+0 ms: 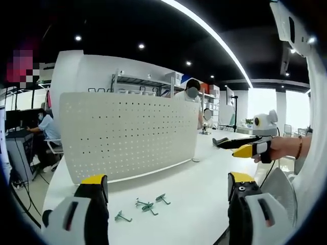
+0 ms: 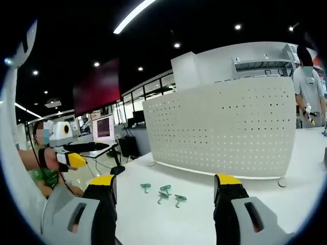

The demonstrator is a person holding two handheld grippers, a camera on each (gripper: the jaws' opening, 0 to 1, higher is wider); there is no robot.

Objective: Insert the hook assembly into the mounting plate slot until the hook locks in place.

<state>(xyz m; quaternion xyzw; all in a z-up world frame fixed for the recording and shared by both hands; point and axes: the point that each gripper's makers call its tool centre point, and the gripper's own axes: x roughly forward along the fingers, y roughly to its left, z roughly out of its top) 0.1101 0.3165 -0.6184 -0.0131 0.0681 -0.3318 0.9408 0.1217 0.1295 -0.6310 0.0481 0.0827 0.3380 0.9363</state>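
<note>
Both yellow-tipped grippers, left (image 1: 168,189) and right (image 2: 166,189), gape empty; small green metal hooks (image 1: 145,206) lie just ahead, before the white perforated pegboard (image 1: 127,135).

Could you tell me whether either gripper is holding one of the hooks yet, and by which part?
Nothing is held: the left gripper and right gripper are open and empty; the small green metal hooks lie on the white table.

Table (image 1: 204,178): bore the pegboard and the hooks.
Pegboard (image 1: 127,135): stood upright on the table, behind the hooks.
Hooks (image 1: 145,205): lay loose on the table before the pegboard, close together, one apart to the left.
Left gripper (image 1: 167,191): hung above the near table edge, hooks between its jaws.
Right gripper (image 2: 163,191): likewise, facing the pegboard.
</note>
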